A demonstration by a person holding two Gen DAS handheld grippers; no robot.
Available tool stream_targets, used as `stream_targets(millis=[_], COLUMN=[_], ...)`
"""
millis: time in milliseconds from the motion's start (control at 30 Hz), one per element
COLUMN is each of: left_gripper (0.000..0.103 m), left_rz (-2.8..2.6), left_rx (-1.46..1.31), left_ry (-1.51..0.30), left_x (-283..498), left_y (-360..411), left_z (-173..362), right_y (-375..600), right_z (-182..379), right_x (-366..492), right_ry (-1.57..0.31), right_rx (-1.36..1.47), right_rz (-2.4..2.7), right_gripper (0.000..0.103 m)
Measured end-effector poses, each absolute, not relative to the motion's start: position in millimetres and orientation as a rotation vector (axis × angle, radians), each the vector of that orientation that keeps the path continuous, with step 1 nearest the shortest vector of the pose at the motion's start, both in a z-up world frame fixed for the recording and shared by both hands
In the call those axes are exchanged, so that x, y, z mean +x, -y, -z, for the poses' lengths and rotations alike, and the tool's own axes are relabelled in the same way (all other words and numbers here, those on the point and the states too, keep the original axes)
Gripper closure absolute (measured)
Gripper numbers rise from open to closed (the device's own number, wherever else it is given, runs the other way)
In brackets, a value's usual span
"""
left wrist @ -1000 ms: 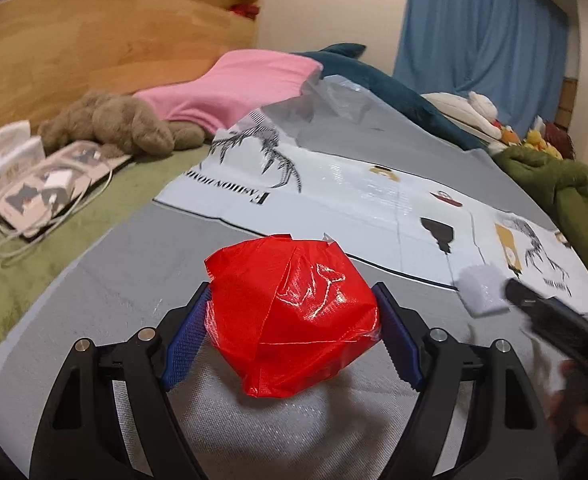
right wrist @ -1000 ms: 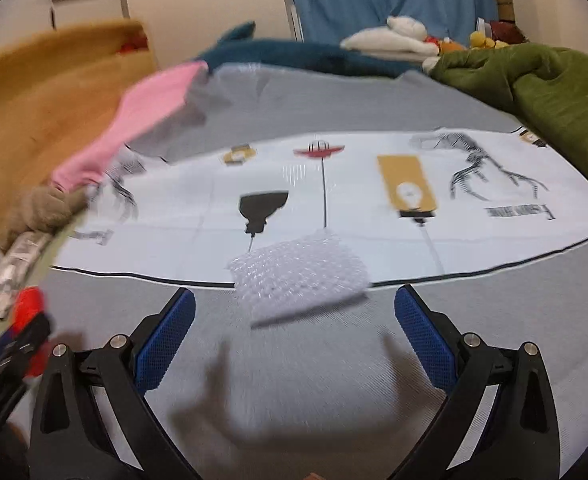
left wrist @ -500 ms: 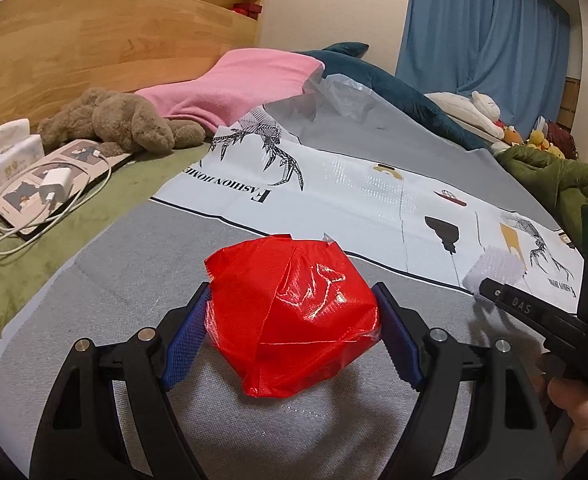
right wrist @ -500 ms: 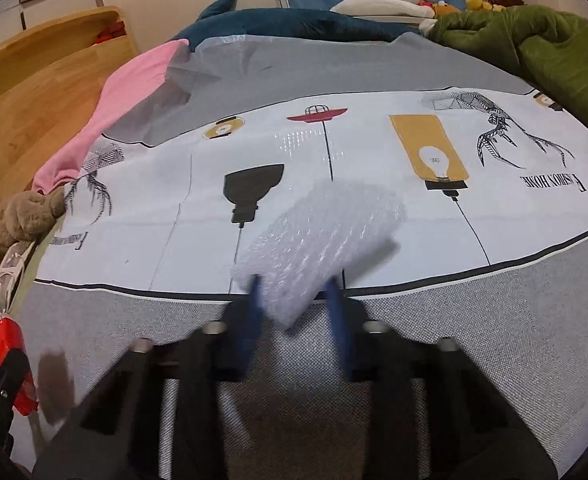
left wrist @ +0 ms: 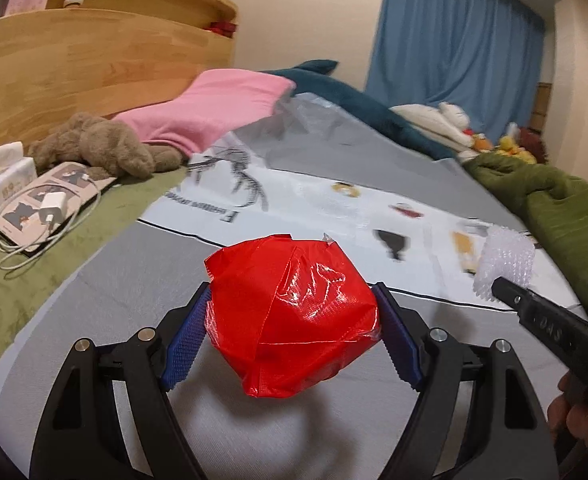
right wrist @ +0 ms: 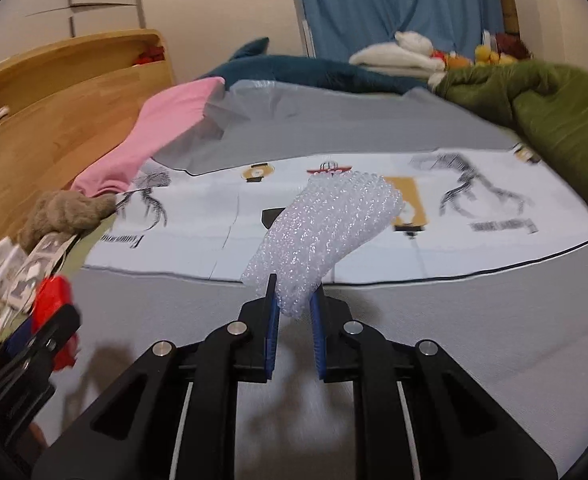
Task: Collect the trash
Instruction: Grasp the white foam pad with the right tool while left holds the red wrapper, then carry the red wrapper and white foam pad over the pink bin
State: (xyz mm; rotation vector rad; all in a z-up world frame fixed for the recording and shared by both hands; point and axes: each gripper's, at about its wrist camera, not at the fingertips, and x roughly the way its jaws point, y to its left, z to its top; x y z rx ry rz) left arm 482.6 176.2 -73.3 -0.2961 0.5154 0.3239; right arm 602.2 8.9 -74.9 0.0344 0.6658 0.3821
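- Two grippers are up over a bed with a grey sheet [left wrist: 126, 264], and each one has a bit of trash in it.
- Far on the left sits a white tissue box [left wrist: 4, 176], and next to it a charger with its cable [left wrist: 52, 210] lies on a flat pad.
- A brown soft toy [left wrist: 98, 152] lies beside a pink pillow [left wrist: 218, 112], with a wooden headboard [left wrist: 86, 60] behind them.
- The left gripper [left wrist: 294, 332] holds a red crumpled wrapper [left wrist: 290, 316]. Its blue pads press on both sides of the wrapper, which is up off the sheet.
- A white plastic sheet with pictures [right wrist: 198, 232] lies flat across the middle of the bed.
- The right gripper [right wrist: 294, 308] has a piece of bubble wrap [right wrist: 326, 232] between its fingers. Its jaws are closing, and the blue pads pinch the lower end. The bubble wrap sticks up and away from the gripper, off the bed.
- A big blue shark toy [right wrist: 306, 70] lies at the back, under a blue curtain [left wrist: 454, 60].
- On the right is a bunched green blanket [right wrist: 546, 100].
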Motion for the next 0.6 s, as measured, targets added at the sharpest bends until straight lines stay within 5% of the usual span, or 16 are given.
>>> stream_targets(millis=[600], left_gripper=[0.027], left_rz=[0.099], left_rx=[-0.254], left_ry=[-0.456], left_x=[300], left_y=[-30], left_z=[-6], right_y=[157], right_z=[-22], right_x=[344], right_ry=[-0.59], right_rx=[0.042], right_rz=[-0.26], right_gripper=[0.088])
